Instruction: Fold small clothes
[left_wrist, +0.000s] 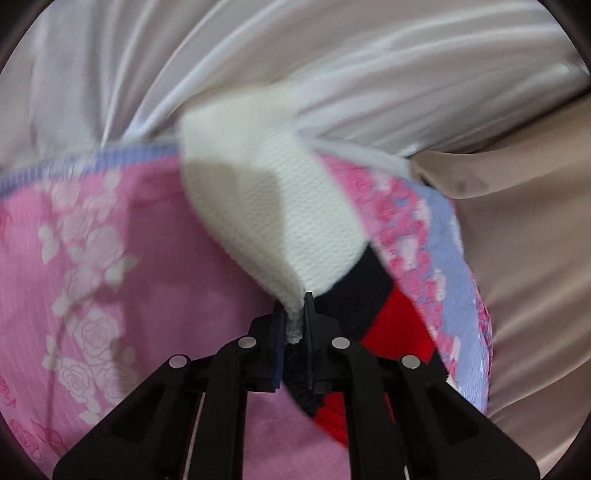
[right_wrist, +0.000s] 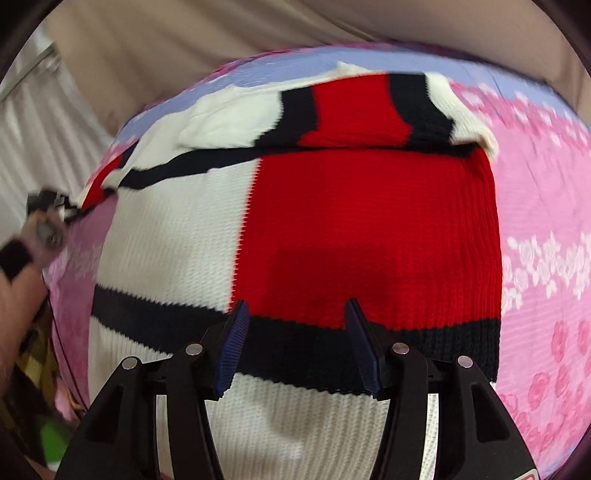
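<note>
A knitted sweater (right_wrist: 303, 229) in white, red and black blocks lies on a pink floral blanket (right_wrist: 546, 229). Its top part is folded over across the body. My right gripper (right_wrist: 295, 314) is open and empty, hovering just above the sweater's lower red and black part. My left gripper (left_wrist: 294, 314) is shut on a white edge of the sweater (left_wrist: 273, 214) and holds it lifted; red and black parts hang below it. The left gripper also shows in the right wrist view (right_wrist: 48, 206) at the sweater's left edge, blurred.
The blanket (left_wrist: 92, 258) has a lilac border (left_wrist: 443, 236). White cloth (left_wrist: 332, 66) and beige cloth (left_wrist: 524, 229) lie beyond it. A hand and forearm with a black wrist band (right_wrist: 14, 258) are at the left edge. Yellow checked cloth (right_wrist: 33, 365) lies low left.
</note>
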